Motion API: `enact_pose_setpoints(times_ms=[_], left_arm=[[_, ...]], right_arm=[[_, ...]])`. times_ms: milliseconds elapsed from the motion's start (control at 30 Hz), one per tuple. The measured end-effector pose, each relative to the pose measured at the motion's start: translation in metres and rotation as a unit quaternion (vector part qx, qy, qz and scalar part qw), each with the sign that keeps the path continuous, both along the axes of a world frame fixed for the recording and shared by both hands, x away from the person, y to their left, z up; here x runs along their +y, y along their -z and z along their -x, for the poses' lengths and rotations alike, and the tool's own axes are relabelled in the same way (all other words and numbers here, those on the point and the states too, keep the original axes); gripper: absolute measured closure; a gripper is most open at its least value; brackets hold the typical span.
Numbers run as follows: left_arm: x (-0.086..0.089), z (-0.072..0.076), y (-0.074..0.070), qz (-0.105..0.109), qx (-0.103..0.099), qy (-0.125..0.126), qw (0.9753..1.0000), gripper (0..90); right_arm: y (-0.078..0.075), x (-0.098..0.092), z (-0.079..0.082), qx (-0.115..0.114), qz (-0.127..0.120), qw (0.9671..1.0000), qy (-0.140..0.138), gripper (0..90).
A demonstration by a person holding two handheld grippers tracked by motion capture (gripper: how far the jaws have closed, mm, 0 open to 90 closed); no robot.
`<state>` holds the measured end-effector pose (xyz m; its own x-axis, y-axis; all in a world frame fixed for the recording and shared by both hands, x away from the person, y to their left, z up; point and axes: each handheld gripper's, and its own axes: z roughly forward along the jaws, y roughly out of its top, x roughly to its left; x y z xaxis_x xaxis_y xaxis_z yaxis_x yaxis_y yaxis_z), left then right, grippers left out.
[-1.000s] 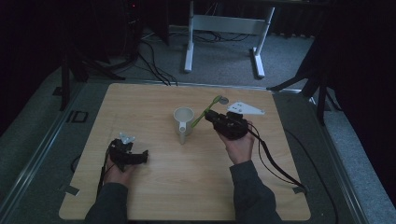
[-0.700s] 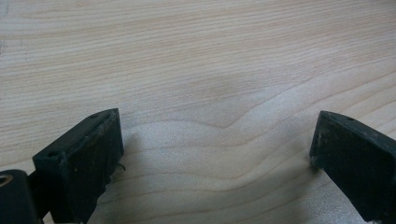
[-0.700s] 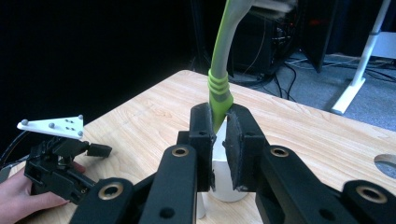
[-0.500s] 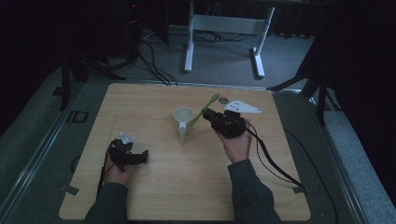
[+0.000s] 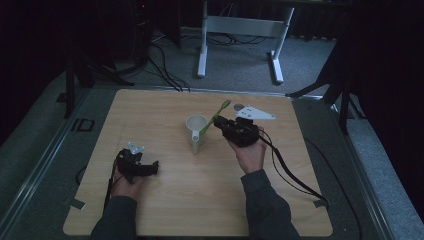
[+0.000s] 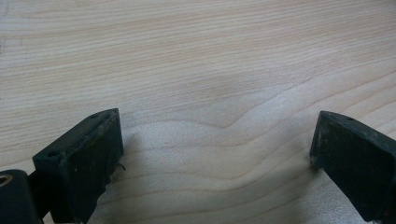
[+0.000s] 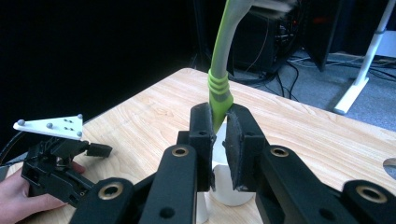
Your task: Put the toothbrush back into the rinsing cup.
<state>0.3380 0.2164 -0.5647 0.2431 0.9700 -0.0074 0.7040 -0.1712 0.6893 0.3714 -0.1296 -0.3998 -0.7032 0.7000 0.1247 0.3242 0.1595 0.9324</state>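
Both claws were mine: nearest, my left gripper [image 5: 152,169] sat released, jaws wide on the table [image 5: 165,210]. Farther right, my right gripper [image 7: 218,135] clenched a green toothbrush [image 7: 219,91], angled over the white mug [image 5: 196,127].

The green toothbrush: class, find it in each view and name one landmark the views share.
High view: the toothbrush slants at table centre, held by the right gripper beside the white cup.
Right gripper view: its handle rises top centre, clamped between the jaws above the cup.
Left gripper view: wooden table between open jaws, no toothbrush.
Shared landmark: the wooden table.
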Motion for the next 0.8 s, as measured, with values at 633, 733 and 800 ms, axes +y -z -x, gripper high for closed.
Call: enact_pose_setpoints(times_ms=[633,733,800], left_arm=[[0.000,0.000,0.000,0.000,0.000,0.000,1.0000,3.4],[0.000,0.000,0.000,0.000,0.000,0.000,1.0000,3.4],[0.000,0.000,0.000,0.000,0.000,0.000,1.0000,3.4]], right_arm=[[0.007,0.009,-0.003,-0.001,0.013,0.9999,0.002,81.1],[0.008,0.011,-0.004,-0.001,0.013,0.9999,0.002,81.1],[0.008,0.011,-0.004,-0.001,0.013,0.9999,0.002,81.1]])
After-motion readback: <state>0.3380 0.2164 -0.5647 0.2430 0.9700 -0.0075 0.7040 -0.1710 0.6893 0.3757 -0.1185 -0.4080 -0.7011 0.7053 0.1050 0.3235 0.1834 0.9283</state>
